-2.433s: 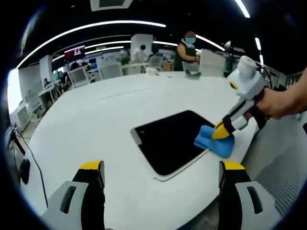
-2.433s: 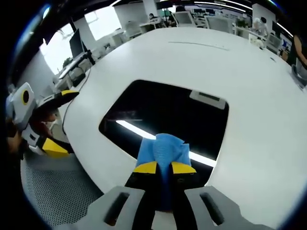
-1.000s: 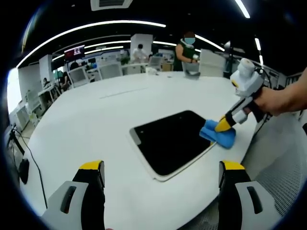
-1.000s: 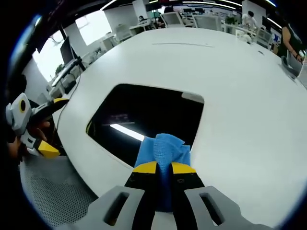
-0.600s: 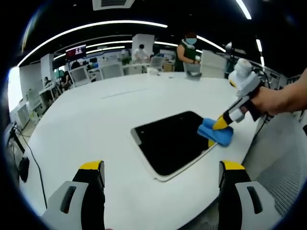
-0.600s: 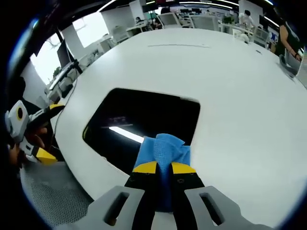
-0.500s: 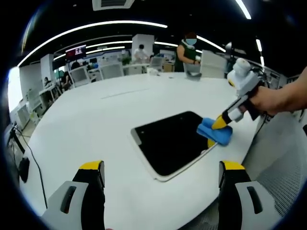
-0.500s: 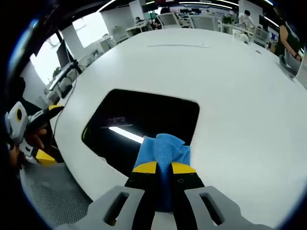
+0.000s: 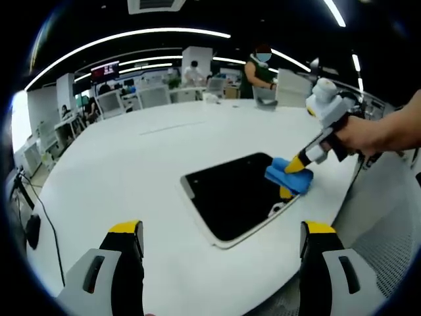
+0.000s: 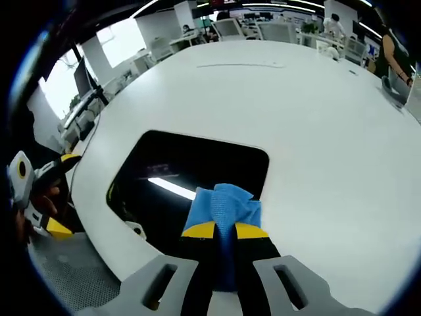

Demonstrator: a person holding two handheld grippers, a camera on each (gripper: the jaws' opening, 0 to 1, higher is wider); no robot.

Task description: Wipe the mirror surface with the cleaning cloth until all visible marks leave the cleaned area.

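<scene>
A dark rectangular mirror [image 9: 230,197] lies flat on the white table [image 9: 131,171] close to its near edge. It also appears in the right gripper view, mirror [image 10: 191,171], reflecting a ceiling light strip. My right gripper [image 9: 297,166] is shut on a blue cleaning cloth [image 9: 288,178] and presses it on the mirror's right corner. In its own view the right gripper [image 10: 224,230] pinches the cloth [image 10: 225,204] between yellow-tipped jaws. My left gripper [image 9: 220,230] hangs open above the table's near edge, short of the mirror, and shows at the far left as the left gripper [image 10: 49,197].
A person's hand [image 9: 371,135] holds the right gripper. Desks, monitors and chairs [image 9: 141,95] stand beyond the table, with a person [image 9: 256,69] at the far side. A perforated grey floor mat [image 10: 72,276] lies below the table edge. A cable [image 9: 39,210] hangs at left.
The right gripper has slid the cloth from the mirror's outer right edge inward onto the glass. The left gripper has stayed still.
</scene>
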